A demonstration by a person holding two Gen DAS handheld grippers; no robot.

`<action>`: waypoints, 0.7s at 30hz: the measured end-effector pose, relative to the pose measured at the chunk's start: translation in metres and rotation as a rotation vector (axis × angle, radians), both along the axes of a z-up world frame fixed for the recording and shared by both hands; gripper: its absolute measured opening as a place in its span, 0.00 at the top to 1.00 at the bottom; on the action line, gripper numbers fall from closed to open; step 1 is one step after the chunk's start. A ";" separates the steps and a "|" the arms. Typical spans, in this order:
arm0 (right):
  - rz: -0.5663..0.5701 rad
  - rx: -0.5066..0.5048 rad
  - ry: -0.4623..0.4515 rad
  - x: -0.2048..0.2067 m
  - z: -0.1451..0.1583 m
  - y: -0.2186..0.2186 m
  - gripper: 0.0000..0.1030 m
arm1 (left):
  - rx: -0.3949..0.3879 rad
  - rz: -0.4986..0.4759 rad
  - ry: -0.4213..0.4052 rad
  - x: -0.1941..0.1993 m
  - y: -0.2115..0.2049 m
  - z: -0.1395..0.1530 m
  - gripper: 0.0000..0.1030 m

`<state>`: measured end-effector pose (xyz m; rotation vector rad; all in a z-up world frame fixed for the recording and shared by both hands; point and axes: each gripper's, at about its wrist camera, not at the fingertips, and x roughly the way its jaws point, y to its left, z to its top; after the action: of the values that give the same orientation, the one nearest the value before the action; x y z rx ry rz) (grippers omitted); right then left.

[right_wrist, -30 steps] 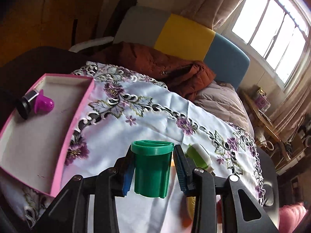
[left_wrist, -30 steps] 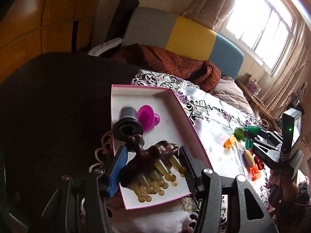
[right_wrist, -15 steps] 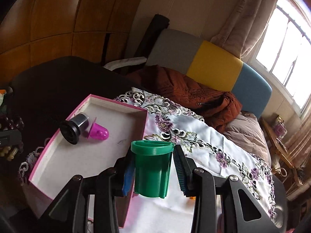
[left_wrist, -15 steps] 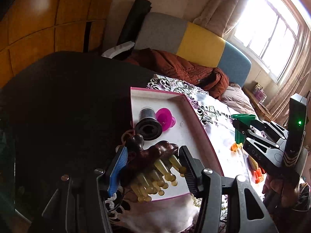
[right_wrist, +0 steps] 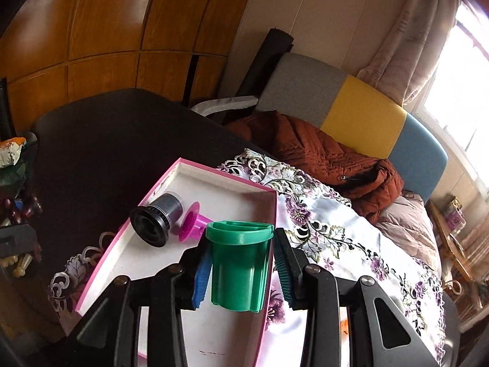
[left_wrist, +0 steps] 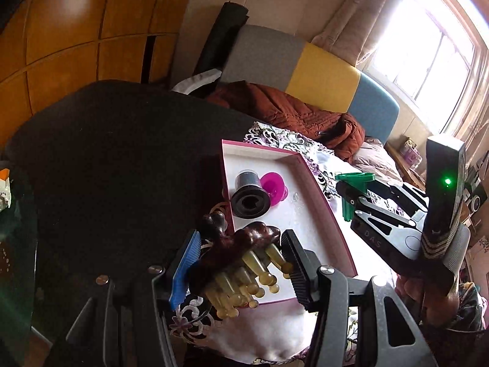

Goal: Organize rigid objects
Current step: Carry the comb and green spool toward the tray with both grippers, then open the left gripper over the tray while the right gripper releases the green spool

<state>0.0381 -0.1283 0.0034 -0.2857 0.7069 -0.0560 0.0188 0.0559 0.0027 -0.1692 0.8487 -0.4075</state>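
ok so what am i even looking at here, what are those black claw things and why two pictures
No robot here: a person holds a pair of hand-held tongs in each hand, each with a camera looking along its fingers, so each picture is one tool's view. The left tongs grip a dark wooden massager with yellowish prongs. The right tongs grip a green cup. Both hover by a pink box on a flowered cloth. Lying in the box are a black cylinder and a small magenta funnel.
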 end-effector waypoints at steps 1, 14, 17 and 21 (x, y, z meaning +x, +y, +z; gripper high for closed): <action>0.004 -0.002 0.002 0.001 -0.001 0.002 0.63 | -0.002 -0.004 0.001 -0.001 0.000 -0.001 0.46; 0.024 -0.020 0.024 0.014 -0.010 0.011 0.63 | -0.015 -0.096 -0.005 -0.006 -0.016 -0.006 0.46; 0.026 -0.025 0.034 0.017 -0.013 0.009 0.63 | -0.018 -0.118 0.002 -0.005 -0.022 -0.009 0.46; 0.027 -0.034 0.050 0.023 -0.018 0.007 0.63 | -0.016 -0.156 0.006 -0.003 -0.032 -0.013 0.46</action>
<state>0.0614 -0.1217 -0.0149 -0.3305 0.7516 -0.0352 0.0160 0.0236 -0.0098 -0.1194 0.8672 -0.5608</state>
